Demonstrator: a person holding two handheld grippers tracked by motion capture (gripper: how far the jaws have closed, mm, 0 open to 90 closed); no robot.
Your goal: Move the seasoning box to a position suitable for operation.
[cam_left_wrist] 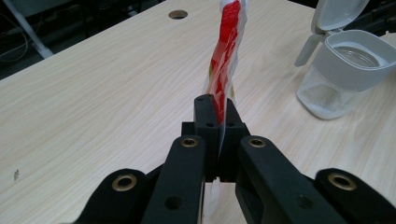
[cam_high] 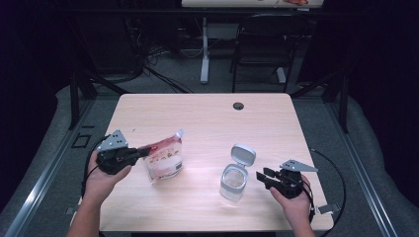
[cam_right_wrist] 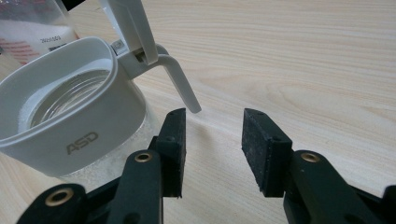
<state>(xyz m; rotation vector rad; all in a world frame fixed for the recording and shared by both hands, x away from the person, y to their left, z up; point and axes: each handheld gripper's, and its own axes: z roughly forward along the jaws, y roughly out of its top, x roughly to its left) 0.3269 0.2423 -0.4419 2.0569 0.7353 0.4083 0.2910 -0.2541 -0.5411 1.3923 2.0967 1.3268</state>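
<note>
1. The left tongs [cam_high: 143, 151] are clamped tight on the edge of a red-and-white bag [cam_high: 164, 159]. In the left gripper view the thin plastic of the bag [cam_left_wrist: 226, 60] runs straight up from between the black pads, which meet on it with no gap. The grip at the bag's edge looks meant to stand it up and keep it steady for pouring.
2. The right tongs [cam_high: 260, 175] stand apart and hold nothing. They wait just beside a clear jar [cam_high: 233, 181], on the side away from the bag. In the right gripper view the jar's white handle [cam_right_wrist: 181, 88] points down towards the gap between the pads, without touching either. I judge this hand is placed ready to hold the jar still.
3. The jar stands upright on the table [cam_high: 197, 118], between the two tongs and nearer the right pair. Its grey flip lid [cam_high: 243, 154] is tipped back, so the mouth is open. A thin layer of white grains lies at the bottom [cam_left_wrist: 322, 100]; the rest is empty.
4. The bag holds something pale behind its clear lower panel, too small to name. Its top corner [cam_high: 179, 133] points away from the left tongs.
</note>
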